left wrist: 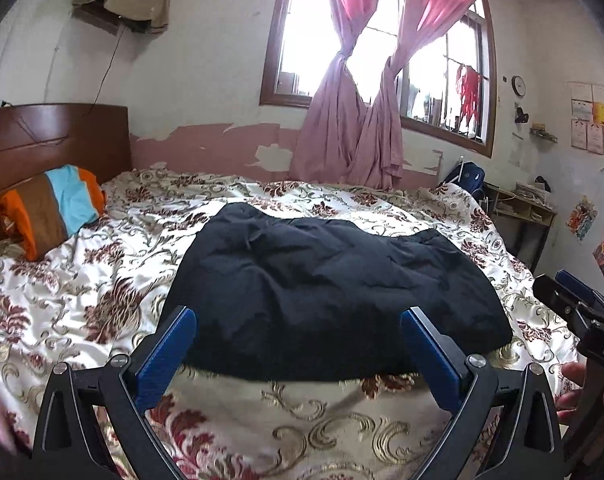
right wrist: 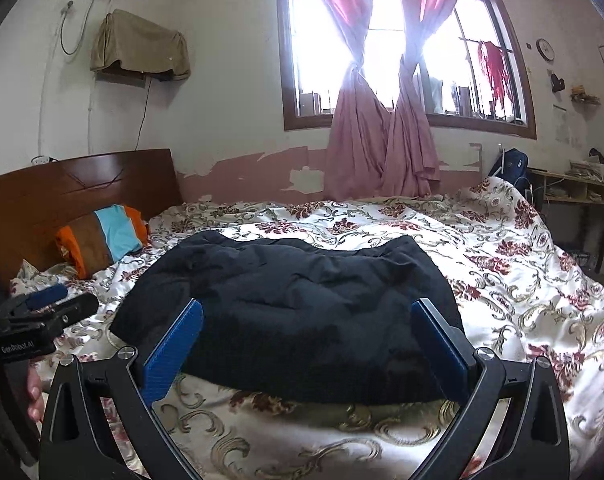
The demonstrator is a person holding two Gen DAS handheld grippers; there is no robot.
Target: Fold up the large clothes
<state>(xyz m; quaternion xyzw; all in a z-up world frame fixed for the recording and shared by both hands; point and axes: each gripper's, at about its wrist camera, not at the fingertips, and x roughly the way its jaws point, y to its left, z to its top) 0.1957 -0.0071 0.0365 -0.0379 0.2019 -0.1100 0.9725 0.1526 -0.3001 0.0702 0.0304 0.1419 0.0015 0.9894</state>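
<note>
Dark garment (left wrist: pixel 334 288) lying on the bed (left wrist: pixel 82 288), roughly centred, already bunched into a broad rumpled slab, near edge toward the grippers, far edge toward the window (left wrist: pixel 374 52). Looks partly folded, though too dark and creased to tell which layers sit on top.

Left gripper (left wrist: pixel 298 332) hovering just above the near edge, fingers (left wrist: pixel 166 356) spread wide, pinching nothing. Right gripper (right wrist: pixel 310 328) likewise over the near edge, fingers (right wrist: pixel 174 356) spread, nothing between them. Both apart from the cloth, side by side.

Step in hand, by judgement: taking hold of the near edge for the next fold.

To do it well:
- Go for the two near corners, one per gripper, left corner and right corner, well apart, so the edge stays taut.
- Slide the lower finger under the edge, between garment and bed cover, pinching only the garment; slippery floral cover likely to come along otherwise.
- Catch every layer at the corner, not just the top one.
- Lift both sides level and together, carry toward the far edge, lay down flat, then smooth.
- Keep clear of the striped pillow (left wrist: pixel 52 214) at far left.
</note>
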